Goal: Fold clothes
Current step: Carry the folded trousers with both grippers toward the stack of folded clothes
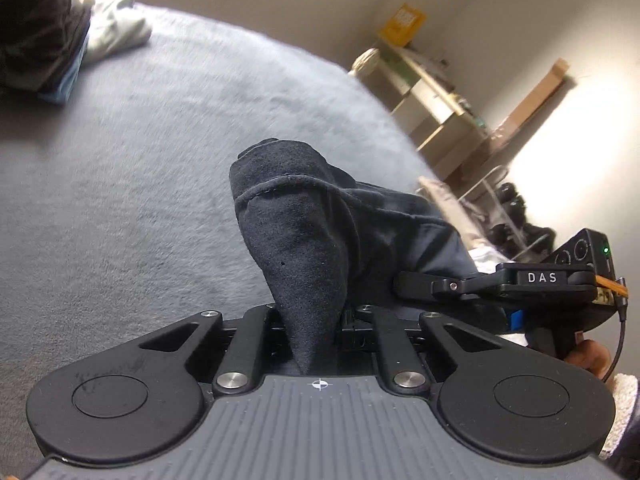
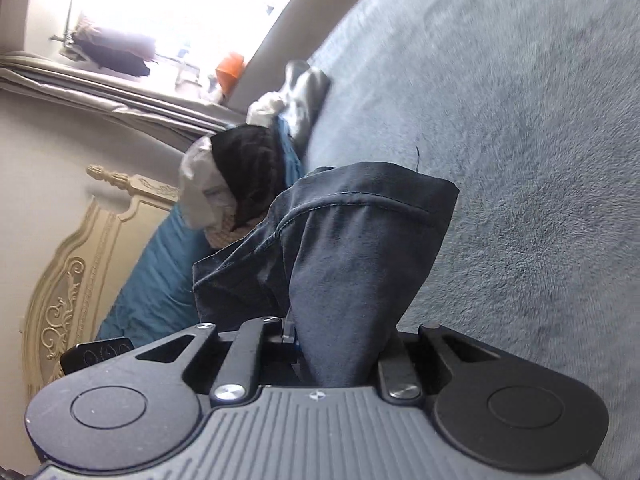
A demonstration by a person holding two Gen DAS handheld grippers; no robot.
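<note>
A dark navy garment (image 1: 304,240) hangs bunched over the grey fleece bed cover (image 1: 140,160). My left gripper (image 1: 310,328) is shut on one hemmed corner of it, and the cloth fills the gap between the jaws. In the left wrist view the right gripper (image 1: 416,280) reaches in from the right, pinching the same cloth, with a hand (image 1: 588,356) on its handle. The right wrist view shows my right gripper (image 2: 340,344) shut on another corner of the navy garment (image 2: 352,240), lifted above the bed cover (image 2: 520,120). The fingertips are hidden by fabric in both views.
A heap of black, white and blue clothes (image 1: 48,36) lies at the far side of the bed, also seen as a pile (image 2: 248,168) by the cream carved headboard (image 2: 80,280). Shelves (image 1: 432,92), a cardboard piece and a shoe rack (image 1: 508,208) stand along the wall.
</note>
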